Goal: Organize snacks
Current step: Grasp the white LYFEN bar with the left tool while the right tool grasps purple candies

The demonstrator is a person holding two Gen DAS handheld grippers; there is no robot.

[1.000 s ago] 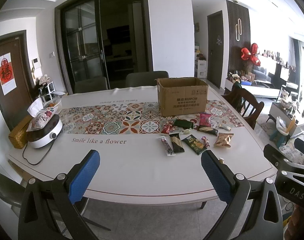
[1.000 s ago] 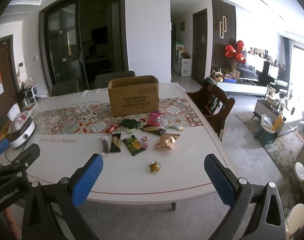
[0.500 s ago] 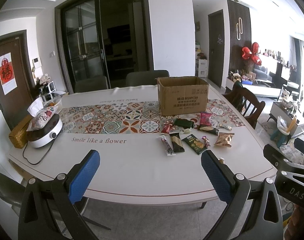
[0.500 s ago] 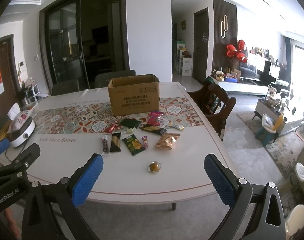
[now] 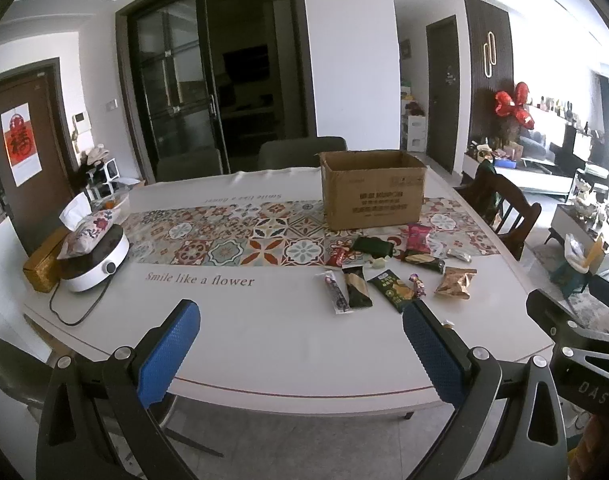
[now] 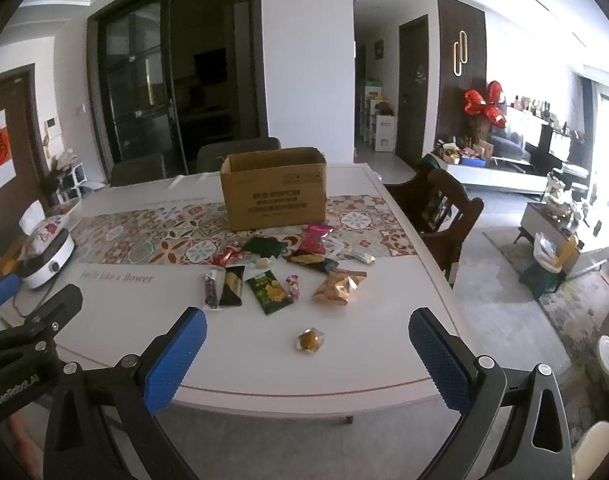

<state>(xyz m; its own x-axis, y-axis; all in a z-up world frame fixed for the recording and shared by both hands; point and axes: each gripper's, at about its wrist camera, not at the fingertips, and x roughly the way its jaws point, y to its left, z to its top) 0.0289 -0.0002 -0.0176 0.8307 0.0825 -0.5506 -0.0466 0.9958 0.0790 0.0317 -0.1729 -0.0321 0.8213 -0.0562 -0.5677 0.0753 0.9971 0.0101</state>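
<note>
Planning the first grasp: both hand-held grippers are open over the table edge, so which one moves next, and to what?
Probably the right hand-held gripper should ease forward and down onto the round wrapped sweet. It lies alone, nearest the table edge, right between the open fingers, clear of the other snacks. The cardboard box stands open behind the pile, ready to take it. The left hand-held gripper has nothing that close.

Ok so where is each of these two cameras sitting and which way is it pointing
Left wrist: rides the left gripper, off the table's near edge, facing the cardboard box and snack packets; its own open blue fingers show, with the right gripper at the right edge.
Right wrist: rides the right gripper, further right along that edge, facing a round wrapped sweet; the left gripper shows at the left edge.
Shared: box, green chip packet, white cooker.
</note>
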